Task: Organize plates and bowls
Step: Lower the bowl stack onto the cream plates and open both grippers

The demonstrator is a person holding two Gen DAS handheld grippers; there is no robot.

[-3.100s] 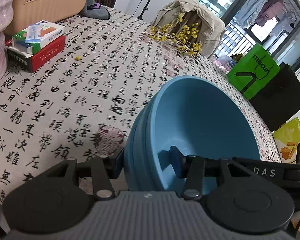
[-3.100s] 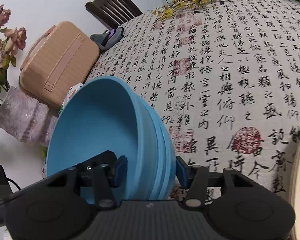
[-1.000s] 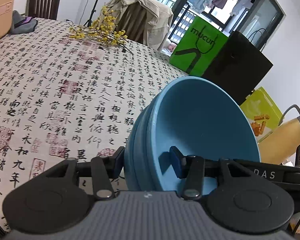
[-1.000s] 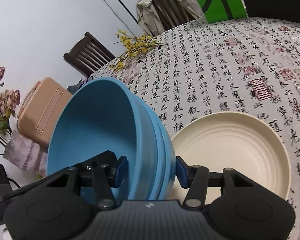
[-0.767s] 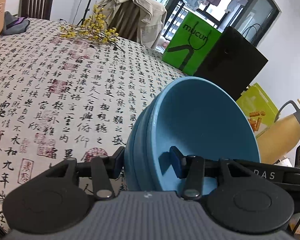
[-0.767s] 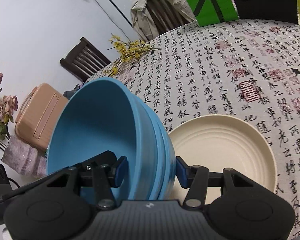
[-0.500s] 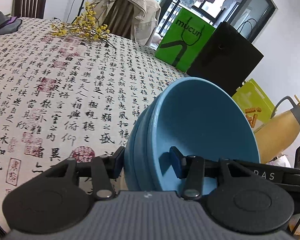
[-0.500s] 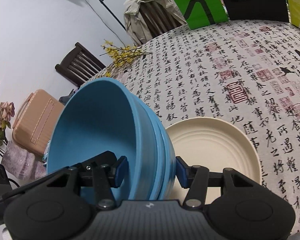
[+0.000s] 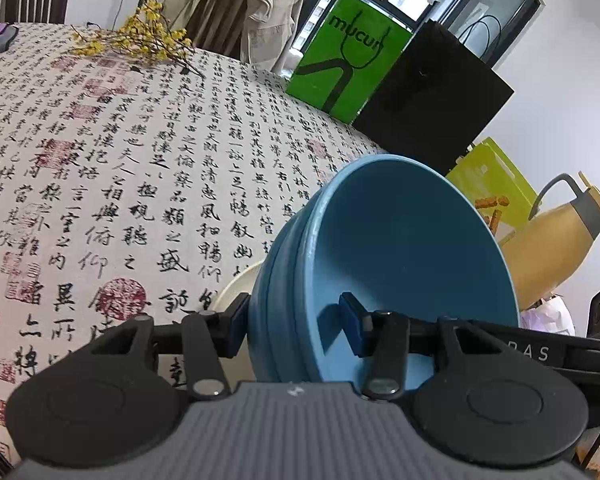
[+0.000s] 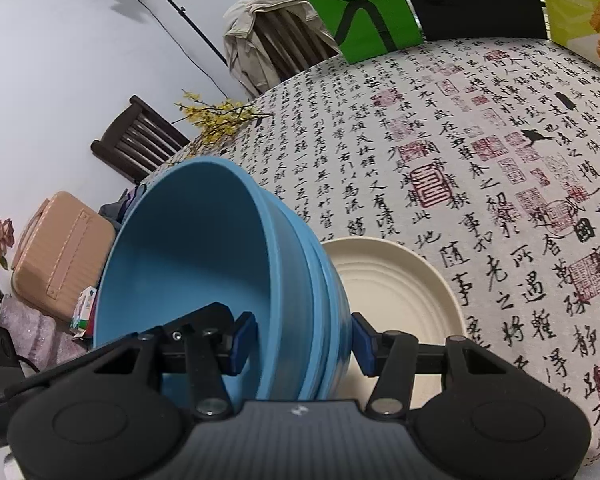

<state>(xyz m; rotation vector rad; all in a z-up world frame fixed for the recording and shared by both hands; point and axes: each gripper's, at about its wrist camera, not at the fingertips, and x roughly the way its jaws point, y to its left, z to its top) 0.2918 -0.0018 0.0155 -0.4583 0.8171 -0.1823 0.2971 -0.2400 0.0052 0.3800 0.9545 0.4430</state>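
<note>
Currently stack of blue bowls (image 10: pixel 228 280), three nested by rim count, hangs tilted over the tablecloth (image 10: pixel 480 168), just above one cream plate (image 10: pixel 392 292). Left gripper (image 9: pixel 294 326) and right gripper (image 10: pixel 302 340) each pinch opposite rim walls, one pad inside, one outside. Risk: uneven release lets nested bowls slide apart or knock the plate.

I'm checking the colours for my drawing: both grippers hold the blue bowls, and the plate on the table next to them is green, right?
Not quite. The plate is cream, not green, as the right wrist view shows. Both the left gripper and right gripper do hold the blue bowls.
</note>
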